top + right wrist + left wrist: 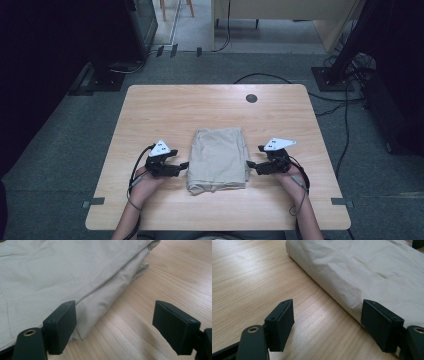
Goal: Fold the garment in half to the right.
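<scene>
A folded beige cloth (218, 159) lies flat in the middle of the desk (165, 107). The left gripper (183, 165) sits just beside its left edge, the right gripper (251, 164) just beside its right edge. Both have their fingers (280, 323) spread wide, pinching nothing, with the cloth's folded edges reaching between them.

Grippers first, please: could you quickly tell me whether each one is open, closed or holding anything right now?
Left gripper: open, holding nothing, at the left edge of the folded beige cloth.
Right gripper: open, holding nothing, at the cloth's right edge.
</scene>
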The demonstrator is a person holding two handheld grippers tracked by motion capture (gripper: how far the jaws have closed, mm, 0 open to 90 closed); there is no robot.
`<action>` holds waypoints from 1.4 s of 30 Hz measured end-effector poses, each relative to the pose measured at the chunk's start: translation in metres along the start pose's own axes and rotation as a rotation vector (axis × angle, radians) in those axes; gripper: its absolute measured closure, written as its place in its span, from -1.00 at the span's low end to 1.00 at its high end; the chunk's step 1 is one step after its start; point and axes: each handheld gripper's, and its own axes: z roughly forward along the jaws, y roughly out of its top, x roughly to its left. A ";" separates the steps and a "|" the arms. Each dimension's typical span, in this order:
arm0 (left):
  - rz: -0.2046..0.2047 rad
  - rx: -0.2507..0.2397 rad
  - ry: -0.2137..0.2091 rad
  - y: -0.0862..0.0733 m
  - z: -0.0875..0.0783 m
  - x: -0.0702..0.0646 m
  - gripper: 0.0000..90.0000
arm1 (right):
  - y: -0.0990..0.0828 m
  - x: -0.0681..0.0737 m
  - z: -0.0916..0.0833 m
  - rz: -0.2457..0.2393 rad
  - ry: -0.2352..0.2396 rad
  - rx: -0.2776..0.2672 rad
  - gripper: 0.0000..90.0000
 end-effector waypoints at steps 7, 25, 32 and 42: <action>-0.006 0.013 0.010 -0.002 0.000 0.003 -0.41 | -0.002 -0.004 -0.004 0.011 -0.007 -0.003 -0.58; -0.022 0.052 0.067 -0.002 0.001 0.006 -0.41 | -0.005 -0.010 -0.010 0.033 -0.023 -0.002 -0.58; 0.019 0.069 0.105 -0.001 0.002 0.004 -0.41 | -0.007 -0.012 -0.011 0.037 -0.026 -0.001 -0.58; 0.037 0.077 0.127 -0.001 0.003 0.003 -0.41 | -0.009 -0.016 -0.014 0.045 -0.040 0.002 -0.58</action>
